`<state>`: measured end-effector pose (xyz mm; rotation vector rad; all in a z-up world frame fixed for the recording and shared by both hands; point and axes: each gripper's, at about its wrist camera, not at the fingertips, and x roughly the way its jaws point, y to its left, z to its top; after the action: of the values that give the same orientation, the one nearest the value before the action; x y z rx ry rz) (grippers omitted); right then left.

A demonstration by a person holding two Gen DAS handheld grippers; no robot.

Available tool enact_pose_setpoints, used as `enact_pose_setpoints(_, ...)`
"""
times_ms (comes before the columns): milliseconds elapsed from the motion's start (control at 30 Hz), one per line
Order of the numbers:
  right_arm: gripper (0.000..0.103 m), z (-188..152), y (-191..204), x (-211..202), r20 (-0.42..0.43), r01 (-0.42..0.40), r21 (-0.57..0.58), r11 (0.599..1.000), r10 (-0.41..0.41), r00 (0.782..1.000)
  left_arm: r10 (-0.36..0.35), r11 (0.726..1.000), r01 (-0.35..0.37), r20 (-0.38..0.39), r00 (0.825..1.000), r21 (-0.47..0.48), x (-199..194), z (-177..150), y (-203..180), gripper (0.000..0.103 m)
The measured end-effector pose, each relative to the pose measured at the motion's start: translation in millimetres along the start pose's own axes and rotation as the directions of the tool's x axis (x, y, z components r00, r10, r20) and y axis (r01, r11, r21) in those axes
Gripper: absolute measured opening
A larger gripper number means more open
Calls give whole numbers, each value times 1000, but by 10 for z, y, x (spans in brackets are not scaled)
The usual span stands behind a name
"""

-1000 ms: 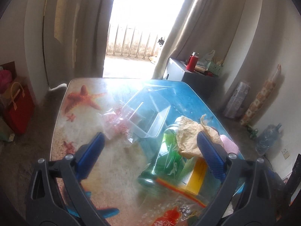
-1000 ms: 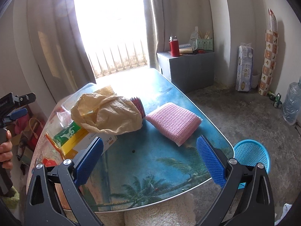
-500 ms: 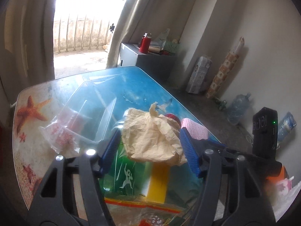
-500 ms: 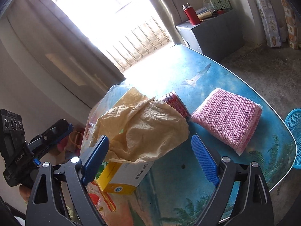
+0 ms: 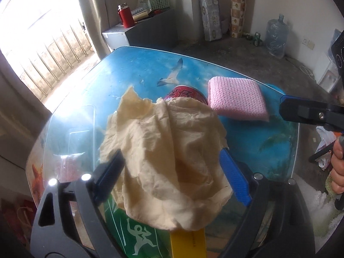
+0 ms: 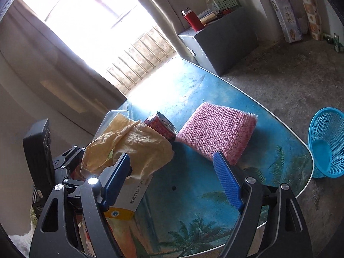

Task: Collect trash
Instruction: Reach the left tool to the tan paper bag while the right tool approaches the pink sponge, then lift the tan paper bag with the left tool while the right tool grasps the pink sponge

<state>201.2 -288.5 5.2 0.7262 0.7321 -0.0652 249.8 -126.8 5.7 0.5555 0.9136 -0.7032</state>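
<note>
A crumpled beige paper bag (image 5: 167, 150) lies on a green and yellow box (image 5: 137, 238) on the sea-print glass table (image 5: 137, 71). My left gripper (image 5: 172, 172) hangs over the bag, one pad on each side of it. Its jaws are opening and do not pinch the bag. A red can (image 5: 185, 92) lies behind the bag, beside a pink knitted pad (image 5: 236, 96). My right gripper (image 6: 172, 178) is low over the table just right of the bag (image 6: 133, 146). Its jaws are closing, with only the bag's edge, the box corner (image 6: 126, 202) and table between them.
A blue mesh basket (image 6: 324, 144) stands on the floor past the table's right edge. A clear plastic tub (image 5: 71, 133) sits left of the bag. Against the far wall stands a grey cabinet (image 6: 221, 40) with a red flask. A person's hand (image 5: 337, 172) holds the right gripper.
The left gripper swung right and dropped over the paper bag; its jaws narrowed, then widened. The right gripper rolled and moved in closer to the bag, its jaws a little narrower.
</note>
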Motion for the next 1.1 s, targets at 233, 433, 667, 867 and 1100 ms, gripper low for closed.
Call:
enact_pose_setpoints(233, 78, 65, -130, -27, 8, -1, 13, 1000, 1, 1000, 52, 999, -51, -68, 996, 15, 144, -15, -44, 39)
enact_pose_setpoints(433, 78, 113, -206, -41, 22, 18, -4, 1000, -18, 1000, 133, 988, -130, -34, 991, 85, 6, -21, -132, 30)
enact_pose_setpoints(667, 78, 218, -202, -47, 45, 92, -147, 985, -86, 995, 159, 984, -161, 37, 987, 82, -294, 25, -59, 29)
enact_pose_setpoints(867, 89, 399, -164, 137, -13, 106, -318, 942, -116, 993, 79, 996, -77, 77, 994, -38, -460, 58, 204, 29)
enact_pose_setpoints(1100, 93, 511, -170, 348, -65, 94, -388, 917, -129, 989, -149, 923, 189, 142, 979, -335, -410, -30, 803, 29)
